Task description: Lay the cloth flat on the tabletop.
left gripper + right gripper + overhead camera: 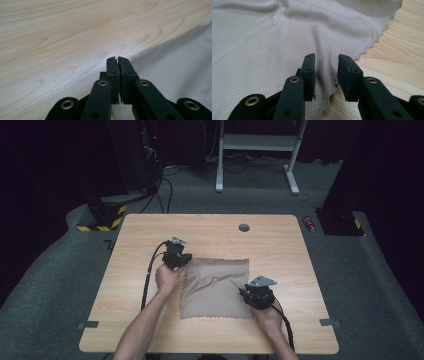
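Note:
A beige cloth [215,287] with a scalloped edge lies flat on the wooden table [145,230], a few creases near its middle. My left gripper [183,262] is at the cloth's far left corner. In the left gripper view that gripper [117,58] has its jaws shut, and the cloth [180,67] runs off from beside the right-hand jaw; no fabric shows in the slit between the pads. My right gripper [243,292] is at the cloth's near right part. Seen from the right gripper view, it [326,58] stands open low over the cloth [274,37], astride its edge.
A round grey grommet [244,227] sits in the table's far side. Tape marks [88,324] flank the near corners. On the floor beyond are a striped yellow-black box [102,215], a red can [309,223] and a white frame [257,150].

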